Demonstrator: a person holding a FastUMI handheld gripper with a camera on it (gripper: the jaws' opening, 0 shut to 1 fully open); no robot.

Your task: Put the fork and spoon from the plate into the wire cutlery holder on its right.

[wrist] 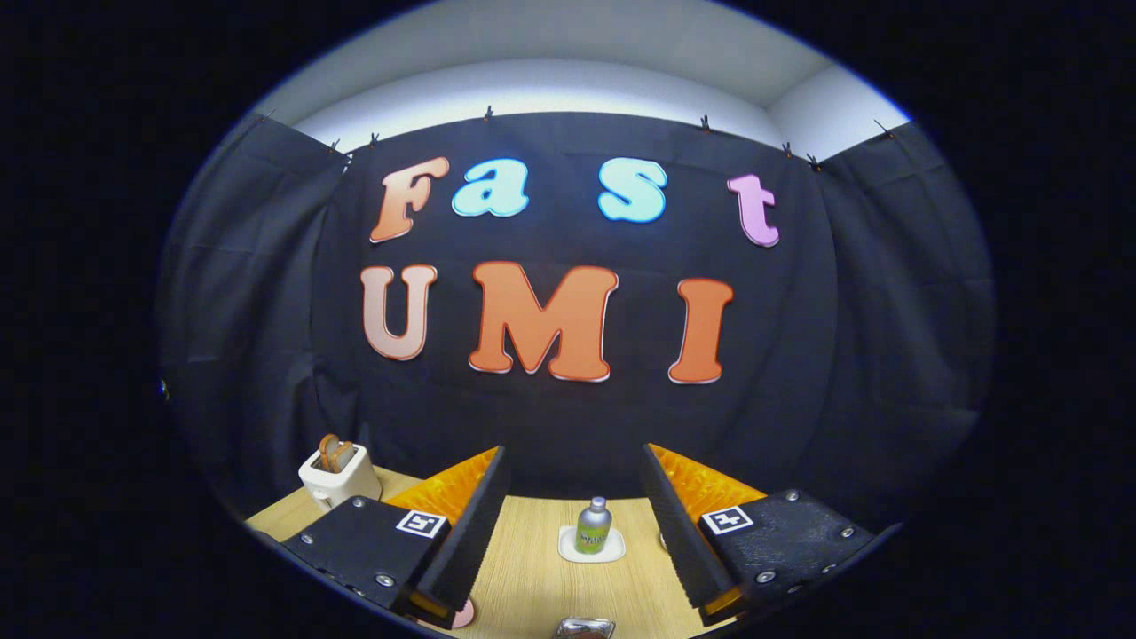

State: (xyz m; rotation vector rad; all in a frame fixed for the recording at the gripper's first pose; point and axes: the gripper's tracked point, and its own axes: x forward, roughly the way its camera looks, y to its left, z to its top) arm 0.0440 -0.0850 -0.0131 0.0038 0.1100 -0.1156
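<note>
fingers [575, 532] level, spread wide, empty | bottle [593, 525] beyond | toaster [339, 472] left

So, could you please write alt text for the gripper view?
The open gripper hangs above a wooden table, jaws wide apart and empty. Beyond them a small bottle stands on a white coaster; a white toaster sits off to the left.

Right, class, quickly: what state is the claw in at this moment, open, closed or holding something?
Claw: open, fingers spread wide and holding nothing; a small bottle stands on the table beyond them, in line with the gap.
</note>
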